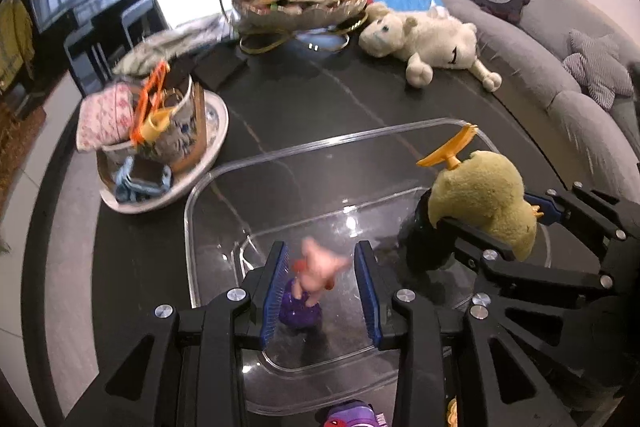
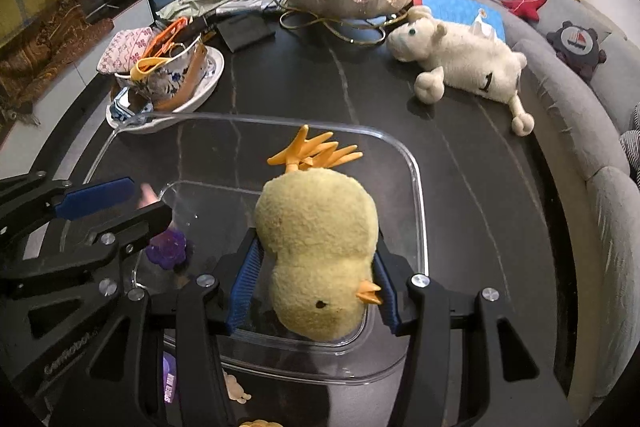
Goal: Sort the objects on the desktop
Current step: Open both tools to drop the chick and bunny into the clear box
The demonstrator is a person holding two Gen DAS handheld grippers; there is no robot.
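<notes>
We hold the yellow plush chick (image 2: 320, 259) between the blue pads of the right gripper (image 2: 310, 291), jaws closed on its head end, orange feet pointing toward the far rim of the clear plastic bin (image 2: 416, 163), over whose floor it hangs. We judge the best move is to lower it close to the floor before opening, toward the bin's right side and away from the other arm, so it does not bounce or roll out. The left gripper (image 1: 320, 291) stands wide open over the near left part of the bin, and a blurred small pink and purple figure (image 1: 308, 287) sits between its pads, apparently loose. Beyond the bin's far left corner, a white dish (image 1: 216, 131) holds cloth and oddments; a white plush sheep (image 2: 460, 63) lies near the table's far right edge.
</notes>
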